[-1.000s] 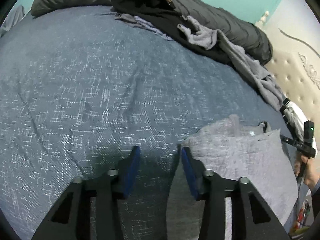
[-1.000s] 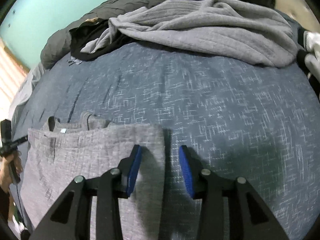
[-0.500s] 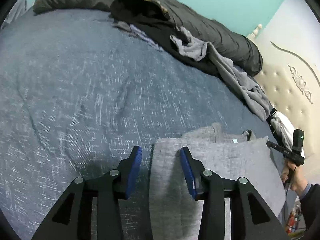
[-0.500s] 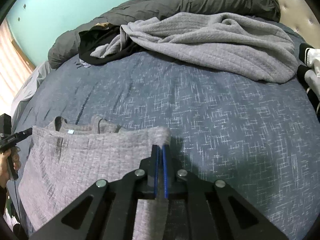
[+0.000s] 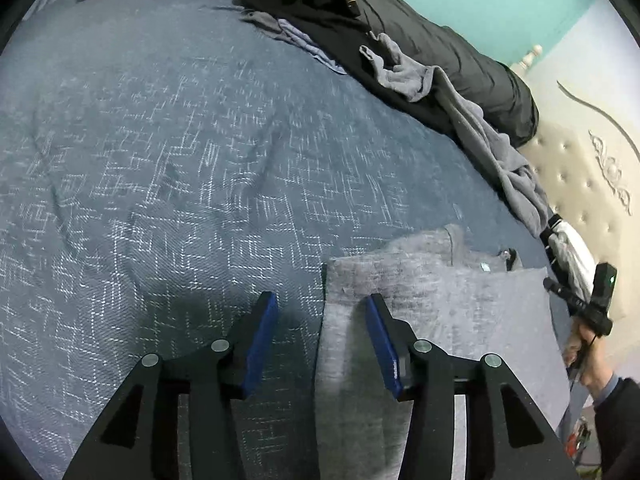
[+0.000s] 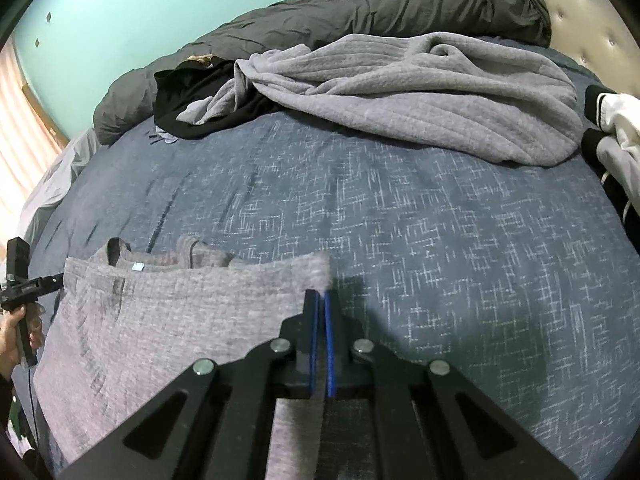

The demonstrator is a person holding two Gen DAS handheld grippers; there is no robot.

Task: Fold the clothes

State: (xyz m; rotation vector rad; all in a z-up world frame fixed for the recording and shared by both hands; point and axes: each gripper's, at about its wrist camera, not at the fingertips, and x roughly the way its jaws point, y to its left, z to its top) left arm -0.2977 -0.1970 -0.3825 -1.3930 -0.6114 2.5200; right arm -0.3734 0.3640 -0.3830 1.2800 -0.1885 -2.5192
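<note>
A partly folded grey garment (image 5: 440,312) lies flat on the blue bedspread (image 5: 180,160). In the left wrist view my left gripper (image 5: 322,312) is open, its jaws astride the garment's left edge. The right gripper shows there at the far right (image 5: 592,300). In the right wrist view my right gripper (image 6: 320,300) is shut on the right edge of the grey garment (image 6: 180,312), near its upper corner. The left gripper shows at the far left of that view (image 6: 24,284).
A pile of clothes lies at the far side: a large grey ribbed sweater (image 6: 420,92), a black garment (image 6: 192,92) and a dark duvet roll (image 6: 360,12). A black-and-white garment (image 6: 616,132) lies at the right. A tufted headboard (image 5: 580,184) borders the bed.
My right gripper closed on the garment's right edge. My left gripper shifted right, from beside the garment to straddling its left edge, staying open.
</note>
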